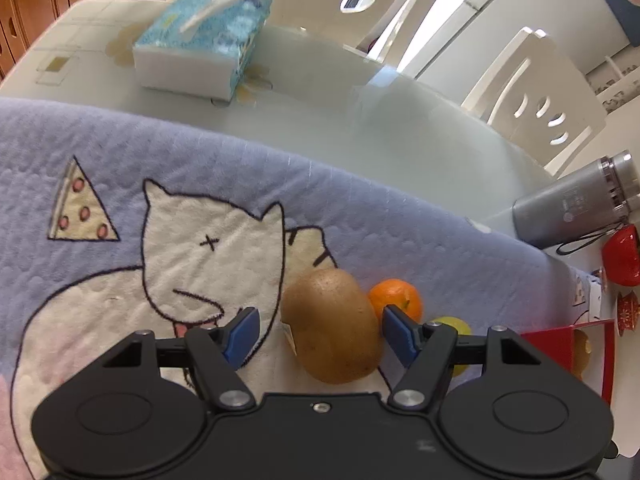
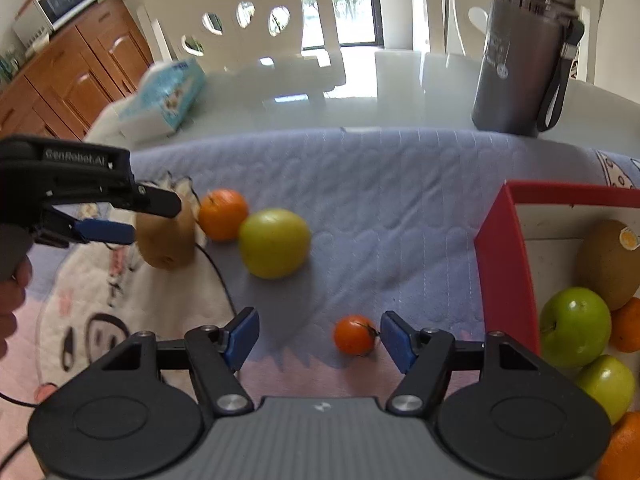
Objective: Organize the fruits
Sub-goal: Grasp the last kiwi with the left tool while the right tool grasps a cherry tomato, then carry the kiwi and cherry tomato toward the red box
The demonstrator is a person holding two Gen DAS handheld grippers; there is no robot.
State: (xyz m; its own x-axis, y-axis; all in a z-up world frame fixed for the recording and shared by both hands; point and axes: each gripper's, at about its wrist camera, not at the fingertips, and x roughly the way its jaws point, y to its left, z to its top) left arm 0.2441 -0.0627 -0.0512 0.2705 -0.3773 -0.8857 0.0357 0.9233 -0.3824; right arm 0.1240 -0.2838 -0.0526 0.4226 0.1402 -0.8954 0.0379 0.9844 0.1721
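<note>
left gripper (image 1: pixel 318 334): released, jaws astride kiwi (image 1: pixel 333 326) on blanket (image 1: pixel 120 140) | orange (image 2: pixel 223 214) and green fruit (image 2: pixel 275 242) beside kiwi | right gripper (image 2: pixel 319 338): released, small tomato (image 2: pixel 354 335) between jaws, untouched | red box (image 2: pixel 505 264) holds fruit at right

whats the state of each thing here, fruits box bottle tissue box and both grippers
left hand-held gripper: open around kiwi, pads apart from it
right hand-held gripper: open, over small tomato
kiwi: loose on blanket
small tomato: loose on blanket
red box: open, part filled with fruit
bottle: upright, capped
tissue box: tissue sticking out
</note>
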